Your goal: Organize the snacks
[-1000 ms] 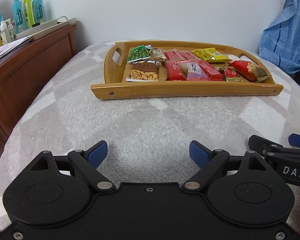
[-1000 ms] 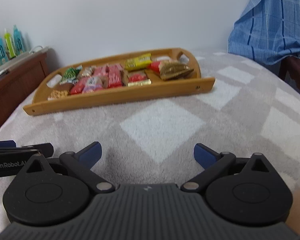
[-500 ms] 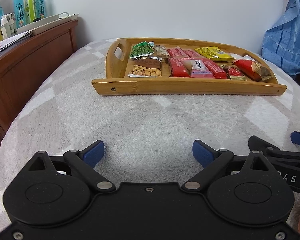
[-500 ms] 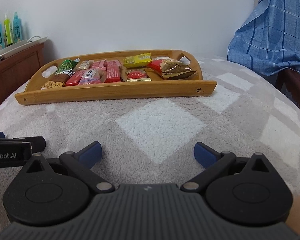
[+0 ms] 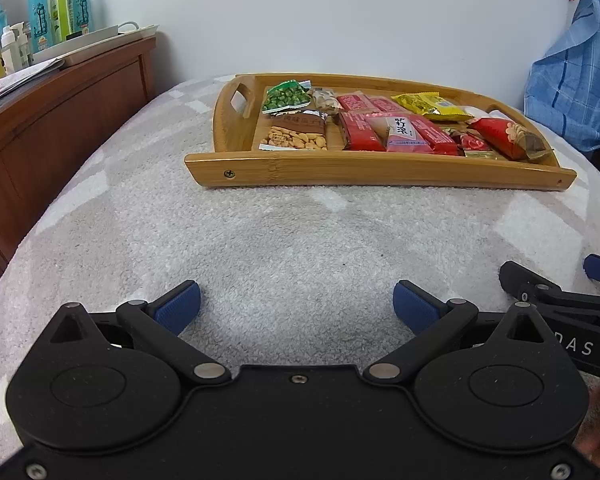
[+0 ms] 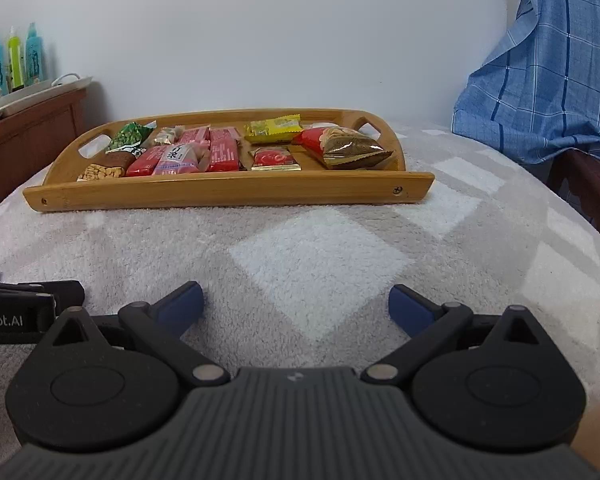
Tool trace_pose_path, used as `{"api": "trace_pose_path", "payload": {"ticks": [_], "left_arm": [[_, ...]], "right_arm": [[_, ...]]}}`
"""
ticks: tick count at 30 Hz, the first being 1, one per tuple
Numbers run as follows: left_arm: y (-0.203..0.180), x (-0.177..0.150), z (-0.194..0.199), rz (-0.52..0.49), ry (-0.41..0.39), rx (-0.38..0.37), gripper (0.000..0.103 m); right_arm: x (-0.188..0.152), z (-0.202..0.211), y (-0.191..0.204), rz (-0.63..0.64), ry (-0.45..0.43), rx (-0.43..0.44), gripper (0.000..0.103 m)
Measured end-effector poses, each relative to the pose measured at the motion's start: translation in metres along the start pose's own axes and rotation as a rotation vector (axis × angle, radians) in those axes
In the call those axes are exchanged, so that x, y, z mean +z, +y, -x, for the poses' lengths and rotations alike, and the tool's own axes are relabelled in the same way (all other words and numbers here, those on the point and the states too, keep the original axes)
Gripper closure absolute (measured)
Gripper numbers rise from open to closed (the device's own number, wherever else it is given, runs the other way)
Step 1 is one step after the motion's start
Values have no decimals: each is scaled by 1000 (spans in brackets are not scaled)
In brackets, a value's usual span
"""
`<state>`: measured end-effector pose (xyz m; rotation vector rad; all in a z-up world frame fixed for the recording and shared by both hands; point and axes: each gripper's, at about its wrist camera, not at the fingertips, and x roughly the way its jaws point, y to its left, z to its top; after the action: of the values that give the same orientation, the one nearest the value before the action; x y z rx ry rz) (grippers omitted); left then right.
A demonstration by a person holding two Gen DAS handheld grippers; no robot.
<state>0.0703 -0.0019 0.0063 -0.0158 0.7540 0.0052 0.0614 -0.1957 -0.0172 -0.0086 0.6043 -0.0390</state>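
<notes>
Tray: a wooden tray point(image 5: 380, 172) lies flat on the grey-and-white checked blanket point(image 5: 284, 248), well ahead of both grippers; its long axis runs left to right across both views, with a cut-out handle at each short end.
Snacks in tray: all packets lie flat inside the tray, none on the blanket.
Left end: a green pea packet point(image 5: 286, 96) sits at the back, with a peanut packet point(image 5: 296, 134) just in front of it, its long side running toward the near rail.
Middle: red bars point(image 5: 360, 130) lie side by side, long axes pointing from near rail to far rail; a pink packet point(image 5: 404, 134) rests on top of them.
Right end: a yellow packet point(image 5: 428, 104) lies crosswise at the back; a small red packet point(image 6: 275, 159) is in front of it; a red-and-gold bag point(image 6: 342, 146) lies slantwise beside the right handle.
Left gripper point(image 5: 297, 308): jaws spread wide and have just been opening further; nothing lies between the blue pads point(image 5: 178, 310), only blanket below.
Right gripper point(image 6: 296, 308): jaws stand wide apart, gripping nothing, over a white square of the blanket.
Gripper positions: side by side, each visible at the edge of the other's view.
Surroundings: a wooden cabinet point(image 5: 60, 120) with bottles point(image 5: 60, 8) stands at left; a blue checked cloth point(image 6: 548, 64) hangs at right.
</notes>
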Motion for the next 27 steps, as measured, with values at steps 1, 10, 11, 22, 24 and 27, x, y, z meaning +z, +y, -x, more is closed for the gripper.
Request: {"api": "trace_pose_path", "payload": {"ticks": [1, 10, 11, 22, 24, 27], "left_arm": [[1, 0, 0, 2, 0, -4, 0], [1, -1, -2, 18, -8, -3, 0], [1, -1, -2, 18, -8, -1, 0], [1, 1, -2, 19, 1, -5, 0], [1, 1, -2, 18, 0, -4, 0], [1, 1, -2, 19, 2, -4, 0]], "right_arm": [[0, 0, 0, -1, -2, 0, 0], [-1, -1, 2, 15, -3, -11, 0], [-1, -1, 2, 15, -3, -13, 0], [0, -1, 2, 12, 9, -15, 0], [0, -1, 3, 15, 8, -17, 0], [0, -1, 3, 16, 8, -17, 0]]}}
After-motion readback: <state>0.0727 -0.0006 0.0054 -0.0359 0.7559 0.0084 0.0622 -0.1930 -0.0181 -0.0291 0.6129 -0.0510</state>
